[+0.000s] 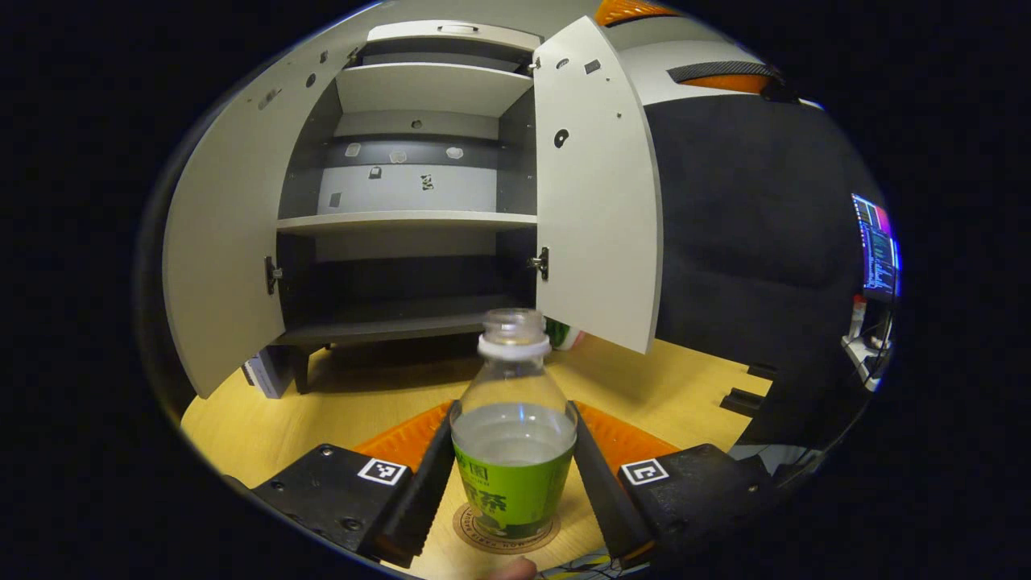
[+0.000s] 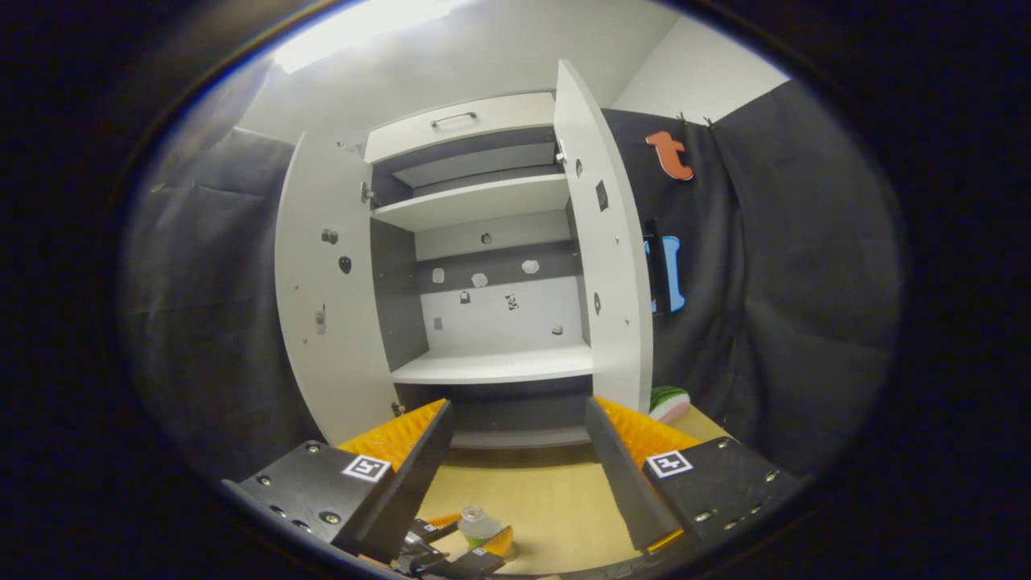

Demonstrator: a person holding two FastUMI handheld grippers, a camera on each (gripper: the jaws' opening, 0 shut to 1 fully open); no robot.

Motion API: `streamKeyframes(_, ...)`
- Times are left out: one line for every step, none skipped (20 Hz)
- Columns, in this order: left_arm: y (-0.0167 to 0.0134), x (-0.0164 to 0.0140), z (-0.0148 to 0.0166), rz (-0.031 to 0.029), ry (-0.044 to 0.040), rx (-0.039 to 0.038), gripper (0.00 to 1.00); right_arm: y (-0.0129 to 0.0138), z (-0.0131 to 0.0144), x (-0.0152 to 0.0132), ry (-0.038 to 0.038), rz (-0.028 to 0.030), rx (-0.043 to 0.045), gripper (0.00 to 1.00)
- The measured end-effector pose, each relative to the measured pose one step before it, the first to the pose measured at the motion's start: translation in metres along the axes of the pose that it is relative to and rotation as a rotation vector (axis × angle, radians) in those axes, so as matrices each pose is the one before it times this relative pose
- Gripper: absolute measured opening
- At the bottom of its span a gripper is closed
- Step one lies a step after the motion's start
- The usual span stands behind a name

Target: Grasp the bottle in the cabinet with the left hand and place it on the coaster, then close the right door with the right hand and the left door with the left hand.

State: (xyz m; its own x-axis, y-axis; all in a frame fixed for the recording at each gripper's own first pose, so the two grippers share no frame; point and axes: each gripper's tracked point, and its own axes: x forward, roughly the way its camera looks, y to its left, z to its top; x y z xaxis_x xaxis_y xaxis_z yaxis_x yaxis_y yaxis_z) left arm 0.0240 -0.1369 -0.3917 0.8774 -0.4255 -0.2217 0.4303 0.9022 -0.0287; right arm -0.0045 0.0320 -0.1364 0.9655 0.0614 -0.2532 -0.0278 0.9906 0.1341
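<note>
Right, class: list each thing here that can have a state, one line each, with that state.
bottle: upright on the coaster, cap on, partly filled.
coaster: flat on the table, under the bottle.
left door: open.
right door: open.
left gripper: fingers around the bottle; contact unclear.
right gripper: open, empty.

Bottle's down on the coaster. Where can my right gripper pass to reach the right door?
Bare tabletop lies between the open right gripper and the cabinet, up to the right door. It is crowded low left, where the left gripper flanks the bottle on the coaster.
</note>
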Motion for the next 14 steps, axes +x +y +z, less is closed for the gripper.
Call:
streamKeyframes(-0.00138,0.00196,-0.00318,-0.00677,0.02334,0.01239,0.82,-0.00256,-0.00123,0.00375,0.00653,-0.00580,-0.00088,0.97)
streamKeyframes(0.00093,0.00032,-0.00214,0.00053,0.01506,0.00828,0.82,-0.00336,-0.00131,0.00148,0.00319,-0.00826,-0.00085,0.97)
streamKeyframes(0.00126,-0.00068,0.00155,-0.00319,0.01252,0.00388,0.83,-0.00350,-0.00017,0.00192,0.00392,-0.00901,0.00268,0.99)
streamKeyframes(-0.00124,-0.00131,0.00189,-0.00993,0.00895,-0.00015,0.83,-0.00372,-0.00051,0.00145,0.00168,-0.00959,0.00659,0.97)
streamKeyframes(-0.00063,-0.00058,0.00376,-0.01160,0.00680,-0.00074,0.83,-0.00368,0.00216,0.00124,-0.00218,-0.00922,0.00884,1.00)
streamKeyframes(-0.00053,-0.00189,0.00490,-0.00824,0.00202,0.00241,0.83,-0.00344,0.00077,-0.00121,-0.00286,-0.00730,0.00936,0.97)
streamKeyframes(0.00040,-0.00134,0.00713,-0.00712,0.00322,0.00299,0.83,-0.00437,0.00170,0.00075,-0.00204,-0.00845,0.00690,0.99)
streamKeyframes(-0.00049,-0.00213,0.00188,-0.00637,0.01823,0.00138,0.83,-0.00558,0.00189,-0.00093,-0.00490,-0.01009,0.00694,0.99)
streamKeyframes(0.00020,-0.00291,0.00775,-0.00392,0.00370,-0.00338,0.83,-0.00322,0.00266,-0.00157,-0.00349,-0.00391,0.00897,0.99)
streamKeyframes(-0.00288,-0.00239,0.00846,-0.01418,0.00157,-0.01002,0.83,-0.00138,0.00204,-0.00295,-0.00569,0.00461,0.01007,0.97)
streamKeyframes(-0.00078,-0.00266,0.01133,-0.00608,-0.00909,-0.00949,0.83,-0.00181,0.00508,-0.00263,-0.01253,0.00547,0.00734,0.97)
streamKeyframes(0.00061,-0.00346,0.01254,-0.00074,-0.01098,-0.00773,0.82,-0.00435,0.00543,-0.00195,-0.01846,-0.00145,0.00344,1.00)
streamKeyframes(0.00088,-0.00240,0.01414,-0.00038,-0.01278,-0.00624,0.83,-0.00449,0.00555,-0.00195,-0.01691,-0.00613,-0.00013,0.99)
streamKeyframes(-0.00017,-0.00297,0.01266,0.00409,-0.01110,0.00043,0.83,-0.00530,0.00525,-0.00109,-0.01375,-0.00657,-0.00244,0.99)
